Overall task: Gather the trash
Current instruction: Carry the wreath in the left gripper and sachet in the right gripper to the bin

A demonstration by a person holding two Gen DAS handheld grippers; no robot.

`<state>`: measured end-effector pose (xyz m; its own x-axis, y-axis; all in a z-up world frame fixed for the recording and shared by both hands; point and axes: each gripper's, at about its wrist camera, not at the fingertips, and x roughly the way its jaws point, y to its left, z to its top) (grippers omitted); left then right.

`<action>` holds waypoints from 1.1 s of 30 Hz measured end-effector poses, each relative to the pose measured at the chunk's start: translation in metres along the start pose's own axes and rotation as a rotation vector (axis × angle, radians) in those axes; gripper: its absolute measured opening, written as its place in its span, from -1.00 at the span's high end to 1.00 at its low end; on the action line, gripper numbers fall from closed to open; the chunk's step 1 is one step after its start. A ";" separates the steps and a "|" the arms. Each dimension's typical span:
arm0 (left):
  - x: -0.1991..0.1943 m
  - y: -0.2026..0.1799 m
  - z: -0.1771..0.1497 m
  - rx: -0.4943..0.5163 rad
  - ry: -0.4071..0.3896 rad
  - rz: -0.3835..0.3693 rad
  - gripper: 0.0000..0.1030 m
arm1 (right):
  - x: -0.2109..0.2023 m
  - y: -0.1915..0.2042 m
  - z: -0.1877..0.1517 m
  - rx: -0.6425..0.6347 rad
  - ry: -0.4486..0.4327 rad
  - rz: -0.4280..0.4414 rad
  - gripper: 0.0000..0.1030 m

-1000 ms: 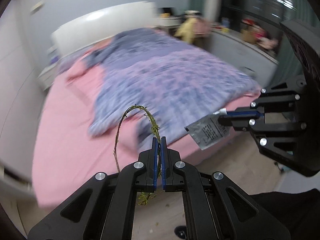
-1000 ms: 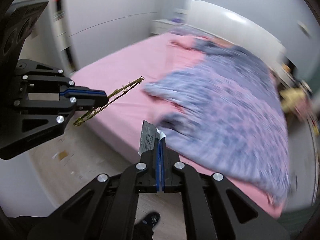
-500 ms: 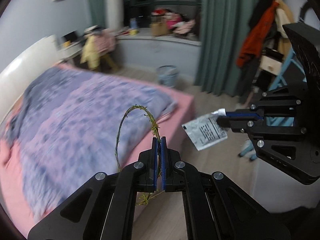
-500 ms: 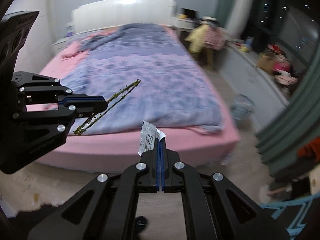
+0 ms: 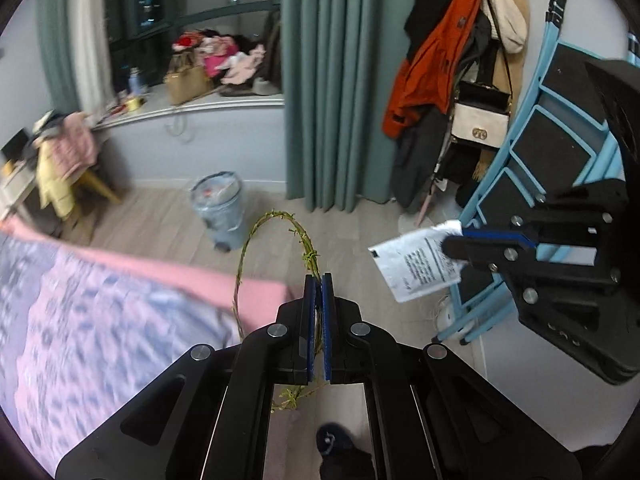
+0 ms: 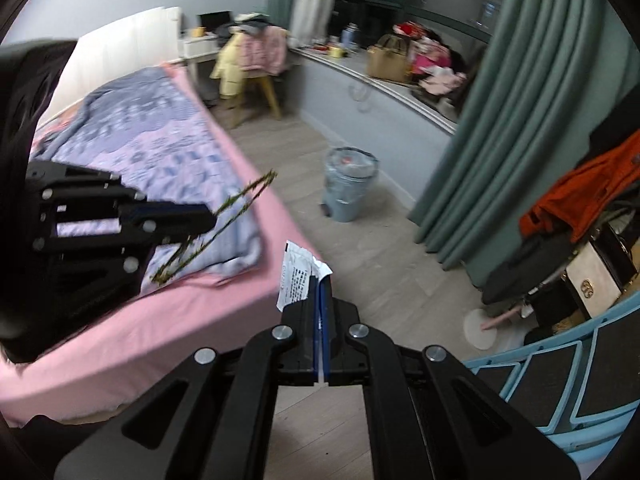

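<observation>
Both grippers carry trash above the bedroom floor.
Left gripper (image 5: 319, 280) jaws clamp a looped green twig (image 5: 272, 236); right gripper (image 6: 319, 284) jaws clamp a printed sachet (image 6: 298, 280); bin (image 6: 350, 184) stands ahead.

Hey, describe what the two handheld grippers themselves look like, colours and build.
Both the left gripper and right gripper are matte black plastic, with angular linkage arms that have triangular cut-outs, and round silver screw heads at the joints. The jaws carry thin blue pads on their inner faces. No cables or sleeves are visible.
</observation>
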<state>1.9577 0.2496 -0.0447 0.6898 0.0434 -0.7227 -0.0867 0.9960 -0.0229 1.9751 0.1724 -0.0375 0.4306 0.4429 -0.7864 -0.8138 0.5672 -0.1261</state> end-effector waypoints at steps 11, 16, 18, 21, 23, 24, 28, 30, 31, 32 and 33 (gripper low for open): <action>0.140 0.040 0.139 0.086 0.024 -0.073 0.96 | 0.096 -0.115 0.087 0.132 0.029 -0.061 0.94; 0.221 0.060 0.196 0.054 0.042 -0.026 0.96 | 0.155 -0.174 0.124 0.101 0.005 -0.012 0.94; 0.250 0.069 0.218 0.029 0.053 0.002 0.96 | 0.178 -0.199 0.142 0.083 -0.004 0.012 0.94; 0.290 0.084 0.256 -0.020 0.069 0.039 0.96 | 0.208 -0.235 0.177 0.043 -0.001 0.057 0.94; 0.310 0.095 0.276 -0.044 0.072 0.068 0.96 | 0.232 -0.254 0.208 -0.026 -0.004 0.075 0.94; 0.321 0.104 0.286 -0.069 0.079 0.077 0.96 | 0.238 -0.256 0.216 -0.040 -0.003 0.078 0.94; 0.360 0.145 0.324 -0.116 0.094 0.117 0.96 | 0.278 -0.268 0.272 -0.102 -0.013 0.123 0.94; 0.377 0.170 0.336 -0.144 0.097 0.131 0.96 | 0.305 -0.269 0.302 -0.127 -0.013 0.148 0.94; 0.388 0.183 0.342 -0.154 0.099 0.138 0.96 | 0.315 -0.268 0.313 -0.135 -0.012 0.154 0.94; 0.404 0.201 0.350 -0.167 0.099 0.150 0.96 | 0.333 -0.267 0.328 -0.146 -0.009 0.164 0.94; 0.413 0.214 0.354 -0.175 0.100 0.157 0.96 | 0.350 -0.266 0.341 -0.158 -0.004 0.171 0.94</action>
<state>2.4785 0.5089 -0.1042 0.5844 0.1794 -0.7914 -0.3158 0.9487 -0.0181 2.4754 0.4130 -0.0730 0.2823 0.5267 -0.8018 -0.9260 0.3681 -0.0842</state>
